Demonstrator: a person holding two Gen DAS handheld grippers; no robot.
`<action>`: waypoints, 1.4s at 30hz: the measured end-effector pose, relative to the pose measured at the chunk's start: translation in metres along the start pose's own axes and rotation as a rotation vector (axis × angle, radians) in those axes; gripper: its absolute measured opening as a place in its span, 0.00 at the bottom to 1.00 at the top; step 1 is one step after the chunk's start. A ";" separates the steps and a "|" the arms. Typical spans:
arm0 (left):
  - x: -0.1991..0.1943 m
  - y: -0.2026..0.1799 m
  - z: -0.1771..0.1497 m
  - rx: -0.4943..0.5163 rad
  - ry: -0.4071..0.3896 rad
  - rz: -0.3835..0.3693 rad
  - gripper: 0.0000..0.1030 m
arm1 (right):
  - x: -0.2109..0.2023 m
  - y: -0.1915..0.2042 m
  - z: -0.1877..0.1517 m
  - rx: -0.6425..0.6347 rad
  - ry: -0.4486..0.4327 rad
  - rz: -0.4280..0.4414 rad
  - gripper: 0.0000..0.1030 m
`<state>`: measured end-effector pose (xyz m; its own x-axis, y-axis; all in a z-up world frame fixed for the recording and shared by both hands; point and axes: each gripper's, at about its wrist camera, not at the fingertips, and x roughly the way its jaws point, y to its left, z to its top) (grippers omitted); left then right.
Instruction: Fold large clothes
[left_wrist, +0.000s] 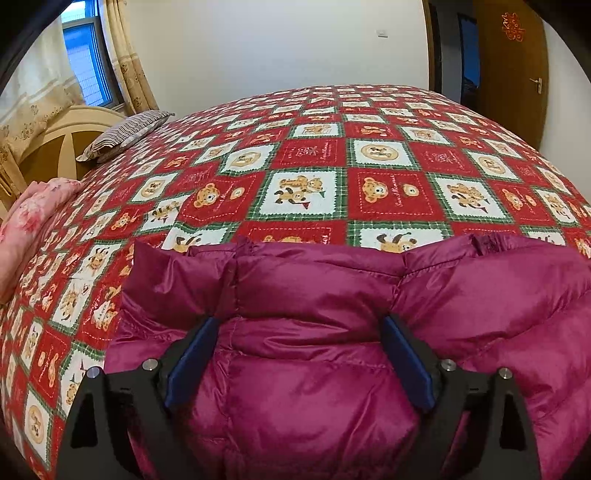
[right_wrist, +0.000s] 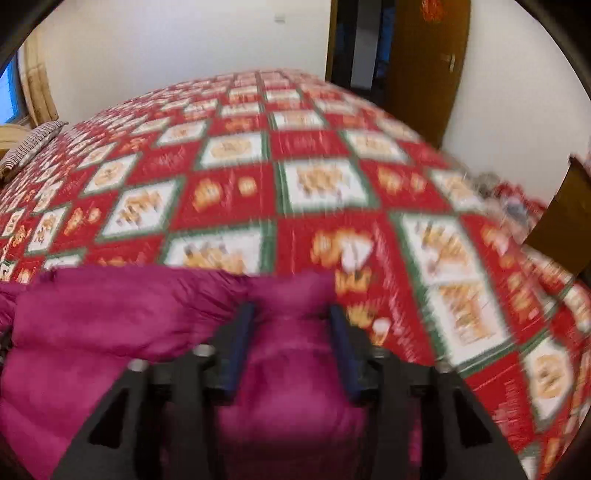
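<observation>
magenta puffer jacket fills the gap of the left hand-held gripper, its jaws spread wide, nothing pinched. the right hand-held gripper sits narrower around a padded fold — whether it truly clamps, i cannot tell through the blur. just ahead of both, the jacket edge ends on the bed quilt. best to close both evenly, then lift level — slippery fabric will slide.

Right wrist view is motion-blurred, smearing the bedspread prints.
</observation>
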<state>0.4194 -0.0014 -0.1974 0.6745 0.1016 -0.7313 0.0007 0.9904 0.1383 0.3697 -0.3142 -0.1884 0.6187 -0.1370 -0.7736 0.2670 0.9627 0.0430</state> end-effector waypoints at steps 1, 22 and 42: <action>0.001 0.001 0.000 -0.002 0.002 -0.002 0.89 | -0.001 -0.006 0.000 0.029 -0.008 0.021 0.50; 0.046 0.103 0.006 -0.319 0.108 0.044 0.90 | 0.001 -0.005 -0.003 0.024 -0.029 0.005 0.51; 0.044 0.108 0.003 -0.350 0.099 0.000 0.90 | -0.006 -0.021 -0.010 0.119 -0.039 -0.073 0.65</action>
<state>0.4514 0.1100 -0.2122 0.5995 0.0935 -0.7949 -0.2636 0.9608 -0.0858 0.3529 -0.3309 -0.1910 0.6218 -0.2172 -0.7525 0.3967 0.9158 0.0634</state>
